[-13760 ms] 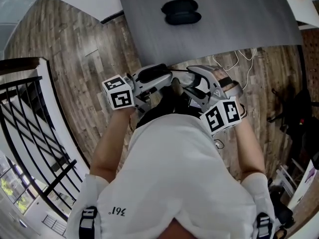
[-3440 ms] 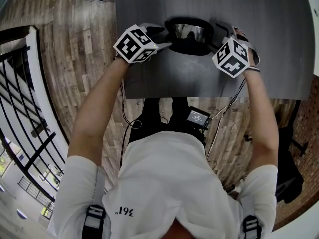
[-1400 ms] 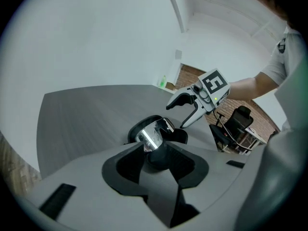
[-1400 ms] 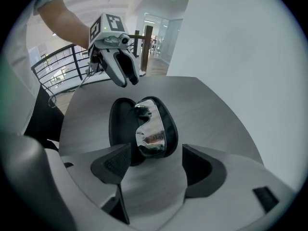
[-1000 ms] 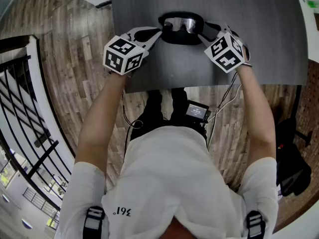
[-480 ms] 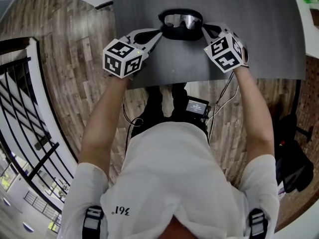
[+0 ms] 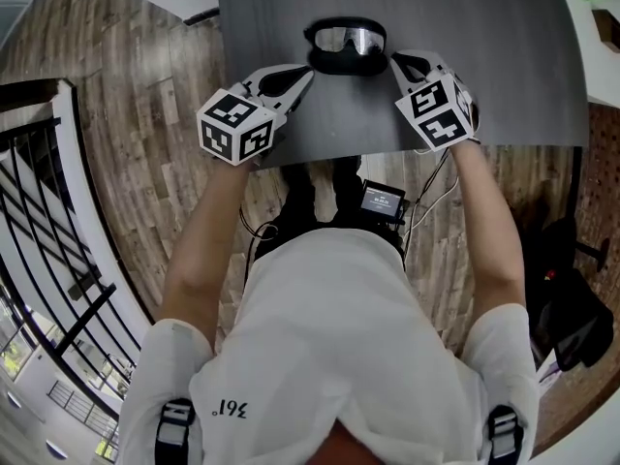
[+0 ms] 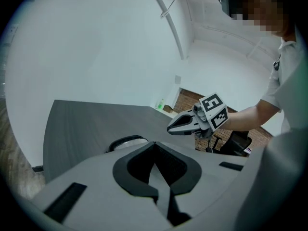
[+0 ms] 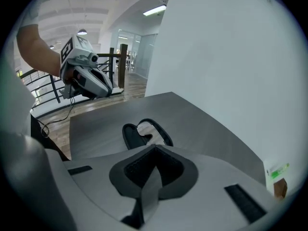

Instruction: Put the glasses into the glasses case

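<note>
The black glasses case [image 7: 346,58] lies open on the grey table [image 7: 504,56], near its front edge, with the clear-lensed glasses [image 7: 355,39] resting inside it. My left gripper [image 7: 308,72] is shut and empty, its tip just left of and below the case without touching it. At the case's right end my right gripper [image 7: 393,60] is also shut and empty. The left gripper view shows the case [image 8: 126,142] just past my shut jaws and the right gripper [image 8: 179,124] beyond. In the right gripper view the case [image 9: 144,133] lies ahead, with the left gripper [image 9: 91,83] behind it.
The table's front edge [image 7: 339,155] runs just under both hands. Below it are a wooden floor [image 7: 145,114], cables and a small screen device [image 7: 383,200]. A black railing [image 7: 48,221] stands at the left, a dark chair [image 7: 572,298] at the right.
Both grippers have drawn back from the case toward the table's front edge and risen a little. The right jaws, apart a second ago, are now closed. The case has not moved.
</note>
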A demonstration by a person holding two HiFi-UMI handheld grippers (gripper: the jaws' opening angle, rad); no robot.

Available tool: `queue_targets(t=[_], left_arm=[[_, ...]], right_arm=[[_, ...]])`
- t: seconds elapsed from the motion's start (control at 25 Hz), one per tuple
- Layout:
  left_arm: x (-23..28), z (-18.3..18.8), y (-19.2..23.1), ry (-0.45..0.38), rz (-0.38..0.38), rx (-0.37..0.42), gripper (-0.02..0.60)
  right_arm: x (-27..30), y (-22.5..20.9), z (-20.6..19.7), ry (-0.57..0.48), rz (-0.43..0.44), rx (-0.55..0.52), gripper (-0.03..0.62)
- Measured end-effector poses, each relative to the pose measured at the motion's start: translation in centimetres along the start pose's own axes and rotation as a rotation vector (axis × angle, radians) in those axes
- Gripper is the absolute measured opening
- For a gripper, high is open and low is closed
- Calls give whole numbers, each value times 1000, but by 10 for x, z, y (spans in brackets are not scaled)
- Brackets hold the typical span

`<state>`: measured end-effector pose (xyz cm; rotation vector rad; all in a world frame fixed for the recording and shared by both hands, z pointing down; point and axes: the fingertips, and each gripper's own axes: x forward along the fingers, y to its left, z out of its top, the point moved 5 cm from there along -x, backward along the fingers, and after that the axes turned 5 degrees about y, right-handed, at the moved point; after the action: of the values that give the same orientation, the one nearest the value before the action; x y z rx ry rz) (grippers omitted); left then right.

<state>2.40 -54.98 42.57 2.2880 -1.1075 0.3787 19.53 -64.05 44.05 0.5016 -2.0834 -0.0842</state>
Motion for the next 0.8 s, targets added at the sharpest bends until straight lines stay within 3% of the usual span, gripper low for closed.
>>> queue_targets(t=[0.44, 0.8], left_arm=[[-24, -1, -33, -28, -24, -12, 11], [-50, -6, -65, -76, -43, -50, 11]], right_arm=[[-36, 22, -2, -23, -7, 47, 11], [-77, 42, -4, -97, -77, 121, 11]])
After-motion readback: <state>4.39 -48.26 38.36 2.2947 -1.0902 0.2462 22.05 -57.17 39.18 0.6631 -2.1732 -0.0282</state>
